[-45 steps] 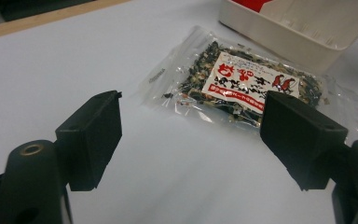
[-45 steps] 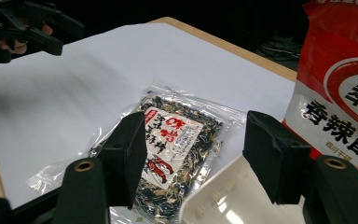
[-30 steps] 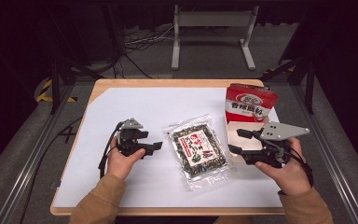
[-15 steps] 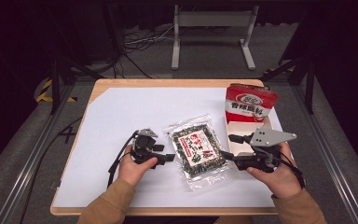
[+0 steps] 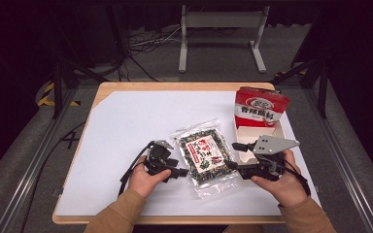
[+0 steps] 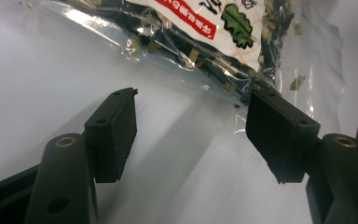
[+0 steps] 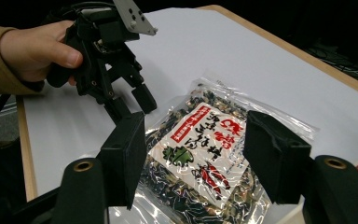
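Note:
A clear packet of dark dried seaweed [image 5: 205, 156] with a red and white label lies flat on the white table cover, between the two hands. My left gripper [image 5: 180, 169] is open at the packet's left edge. In the left gripper view its jaws stand wide apart and the packet [image 6: 205, 32] lies just beyond them, its clear edge near the right pad [image 6: 279, 133]. My right gripper [image 5: 233, 155] is open at the packet's right edge. In the right gripper view the packet [image 7: 200, 154] shows between the open jaws, and the left gripper [image 7: 128, 100] is beyond it.
A red and white snack bag [image 5: 261, 108] stands upright at the back right, in an open cardboard box [image 5: 267, 135] just behind my right gripper. The white cover [image 5: 136, 116] stretches bare to the left and back. The wooden table edge [image 5: 175, 219] runs along the front.
Both hands have drawn inward towards the seaweed packet; the left gripper moved right and nearer, the right gripper moved left. Both grippers stay open.

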### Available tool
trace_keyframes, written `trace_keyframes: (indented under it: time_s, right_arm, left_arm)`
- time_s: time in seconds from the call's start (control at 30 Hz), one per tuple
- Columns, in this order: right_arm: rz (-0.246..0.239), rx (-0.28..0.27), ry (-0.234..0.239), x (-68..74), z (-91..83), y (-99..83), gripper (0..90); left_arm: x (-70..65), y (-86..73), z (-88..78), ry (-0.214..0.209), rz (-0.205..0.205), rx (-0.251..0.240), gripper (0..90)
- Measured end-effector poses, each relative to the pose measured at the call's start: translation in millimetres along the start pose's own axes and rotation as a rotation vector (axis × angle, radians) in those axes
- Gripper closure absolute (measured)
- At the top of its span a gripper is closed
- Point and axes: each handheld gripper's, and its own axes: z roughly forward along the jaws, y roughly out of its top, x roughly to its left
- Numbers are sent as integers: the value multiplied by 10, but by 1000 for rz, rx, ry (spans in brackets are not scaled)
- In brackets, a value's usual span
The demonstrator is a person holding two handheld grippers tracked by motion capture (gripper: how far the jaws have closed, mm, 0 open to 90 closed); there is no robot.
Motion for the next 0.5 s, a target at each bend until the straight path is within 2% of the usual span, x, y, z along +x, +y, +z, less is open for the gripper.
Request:
trace_keyframes:
  time_s: [0.1, 0.3, 0.5]
  right_arm:
    - [-14, 5, 5, 28, 37, 3, 391]
    - [-13, -10, 5, 27, 23, 14, 384]
    - [-13, -5, 10, 29, 54, 4, 383]
  left_arm:
    - [14, 4, -1, -14, -14, 0, 333]
    - [-15, 34, 49, -45, 2, 6, 319]
    - [-44, 60, 111, -80, -15, -4, 330]
